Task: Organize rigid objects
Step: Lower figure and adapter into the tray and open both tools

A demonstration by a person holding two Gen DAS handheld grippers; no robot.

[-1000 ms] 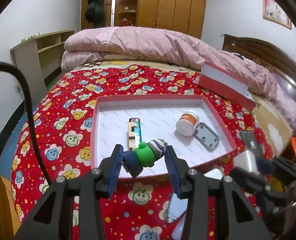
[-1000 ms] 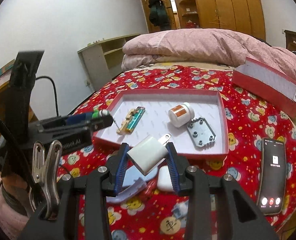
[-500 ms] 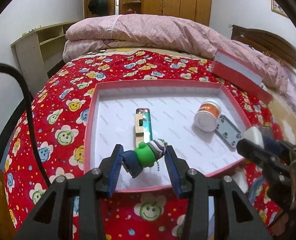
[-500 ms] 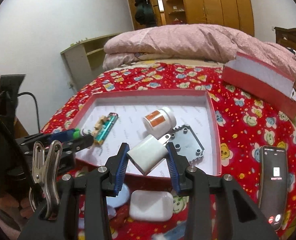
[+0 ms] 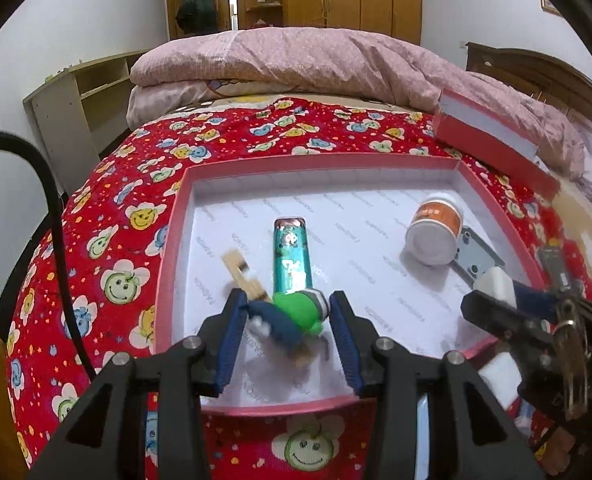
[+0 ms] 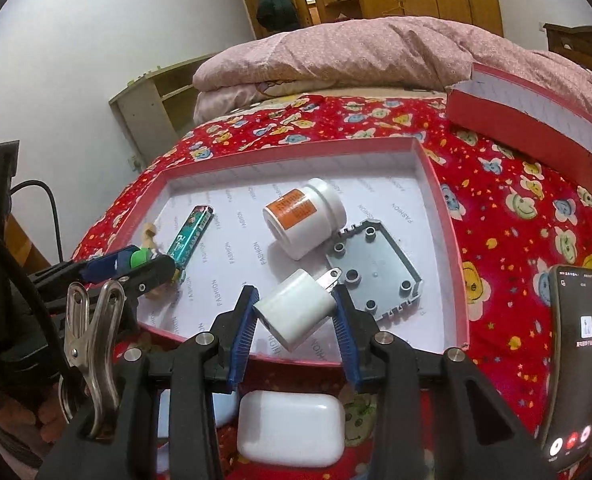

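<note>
Left tool (image 5: 286,318) clamped on green toy (image 5: 297,312), right tool (image 6: 294,312) on white charger (image 6: 296,310), above red tray (image 6: 439,208) on smiley-print bedspread (image 6: 515,200).

The left gripper (image 5: 287,316) is clamping a small green-and-blue toy figure (image 5: 292,314) between its blue pads, hovering over the near edge of the red tray (image 5: 168,248) that is lying on the red flowered bedspread (image 5: 108,216). A teal lighter (image 5: 290,258) and a small wooden piece (image 5: 242,274) are lying in the tray just beyond the figure. Toward the tray's right edge, a white jar (image 5: 435,234) is lying on its side, touching a grey plate (image 5: 477,258). The right gripper (image 5: 507,296) is reaching in over the near right corner, gripping a white charger (image 5: 495,286).
</note>
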